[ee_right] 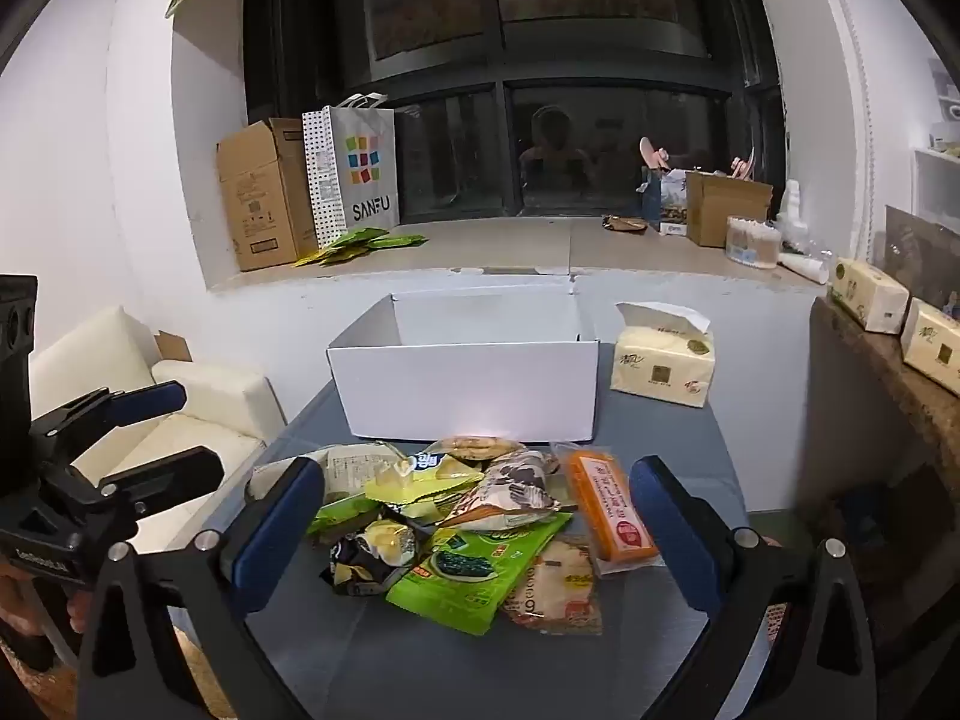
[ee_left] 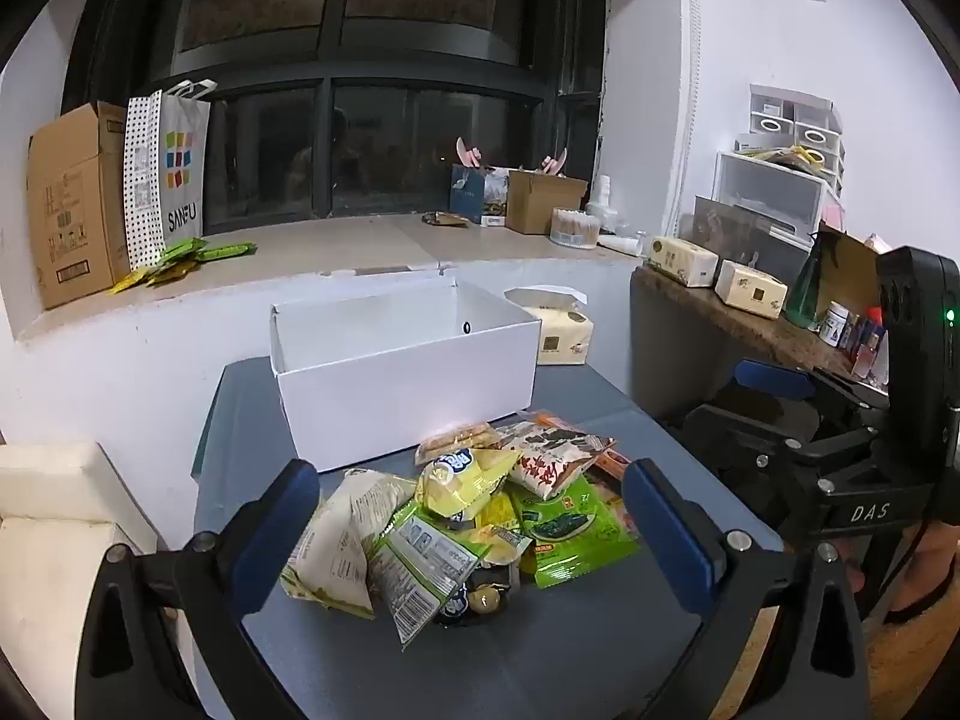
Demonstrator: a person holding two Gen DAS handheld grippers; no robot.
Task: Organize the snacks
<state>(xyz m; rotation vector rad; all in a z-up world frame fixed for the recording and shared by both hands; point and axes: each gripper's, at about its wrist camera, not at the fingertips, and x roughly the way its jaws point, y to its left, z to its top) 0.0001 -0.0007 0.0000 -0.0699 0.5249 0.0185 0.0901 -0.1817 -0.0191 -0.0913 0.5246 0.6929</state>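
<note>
A pile of snack packets [ee_left: 468, 516] lies on the grey-blue table [ee_left: 540, 648], just in front of an open white box [ee_left: 408, 372] whose visible inside holds nothing. The pile includes a green seaweed packet [ee_right: 480, 570], an orange pack [ee_right: 612, 510], a yellow packet [ee_left: 462, 474] and a white-green bag [ee_left: 342, 546]. My left gripper [ee_left: 474, 516] hovers open over the near side of the pile, its blue pads wide apart. My right gripper [ee_right: 477, 516] is open too, framing the same pile [ee_right: 456, 516] before the box [ee_right: 468, 384]. Neither touches a packet.
A tissue pack [ee_right: 663, 360] sits right of the box. Behind, the windowsill carries a cardboard box [ee_right: 258, 192], a shopping bag [ee_right: 360, 168] and green sachets. A cream sofa [ee_right: 198, 396] stands left of the table and a shelf with tissue boxes [ee_right: 870, 294] right.
</note>
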